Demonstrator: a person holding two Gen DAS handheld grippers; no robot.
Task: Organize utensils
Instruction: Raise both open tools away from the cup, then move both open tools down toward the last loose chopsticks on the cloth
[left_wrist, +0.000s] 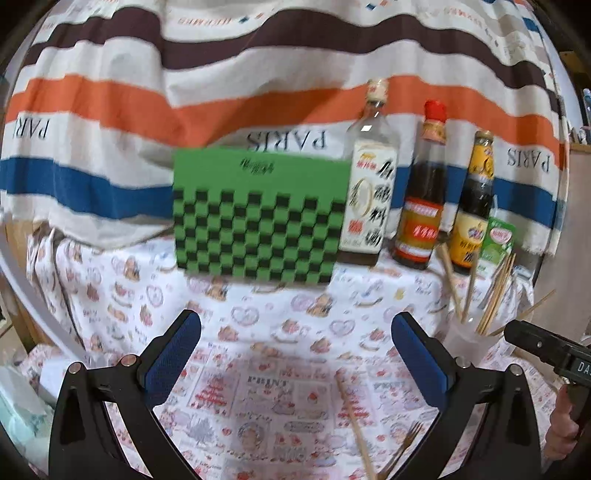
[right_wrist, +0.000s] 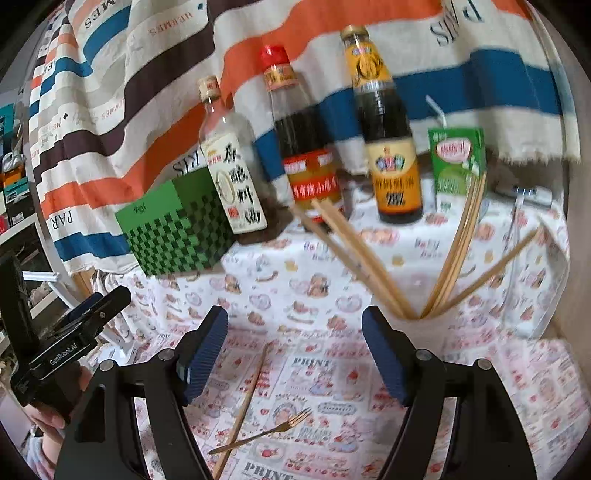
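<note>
Blue ribbed pads line both pairs of jaws, and both pairs stand wide apart with nothing between them. The left gripper (left_wrist: 295, 347) hangs over the printed pink-and-white cloth covering the surface (left_wrist: 258, 332), and the right gripper (right_wrist: 295, 347) hangs over the same cloth a little to its right.

Below and between the right gripper's jaws lie a single loose wooden chopstick (right_wrist: 243, 402) and a small gold-coloured metal fork (right_wrist: 266, 432); the fork's handle crosses the chopstick low down, and its tines point up and to the right. From the left wrist view the same chopstick (left_wrist: 354, 424) and fork (left_wrist: 402, 446) sit near the right-hand jaw, low in the picture.

Just beyond the right gripper's right jaw stands a clear plastic cup (right_wrist: 424, 325) holding a bundle of wooden chopsticks (right_wrist: 454, 254) that fan outward in two groups.

Farther back, along the rear of the surface, stand a green box with a black checker pattern (left_wrist: 258, 218), a clear bottle with a white label (left_wrist: 369, 192), a dark sauce bottle with a red cap (left_wrist: 424, 192), a dark bottle with a yellow label (left_wrist: 476, 206) and a small green drink carton (right_wrist: 458, 162). A striped cloth in orange, blue and brown with "PARIS" lettering (left_wrist: 184, 92) hangs behind them.
</note>
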